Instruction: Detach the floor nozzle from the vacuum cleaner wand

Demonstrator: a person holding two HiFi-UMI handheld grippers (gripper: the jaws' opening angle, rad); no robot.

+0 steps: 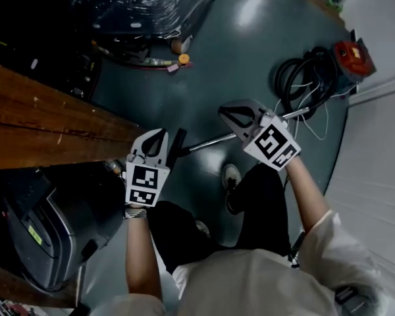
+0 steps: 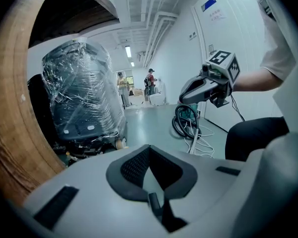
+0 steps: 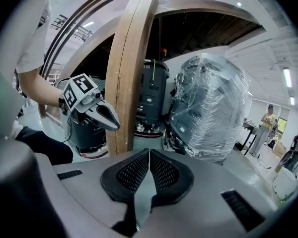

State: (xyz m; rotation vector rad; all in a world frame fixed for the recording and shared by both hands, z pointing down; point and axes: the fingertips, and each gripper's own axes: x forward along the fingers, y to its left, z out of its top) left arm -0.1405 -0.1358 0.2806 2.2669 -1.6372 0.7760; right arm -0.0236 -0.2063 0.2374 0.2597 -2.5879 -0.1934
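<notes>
a person stands over a vacuum cleaner laid out on a grey-green floor (image 1: 250,38), a tool in each hand. the left tool (image 1: 162,134) and the right tool (image 1: 225,114) both have their jaws closed together, with nothing between them. below them, just ahead of the person's shoe (image 1: 232,175), the metal wand (image 1: 210,141) lies on the floor, its long axis running from lower left to upper right in the head view. the black floor nozzle (image 1: 178,142) sits at the wand's left end, just beside the left tool's tip, which makes that hand the nearer one for the nozzle. the right tool hangs over the wand's middle, well placed to steady the tube. beyond, the wand's far end runs toward the coiled hose (image 1: 301,78) and the red vacuum body (image 1: 353,56). neither tool appears to touch anything yet.
</notes>
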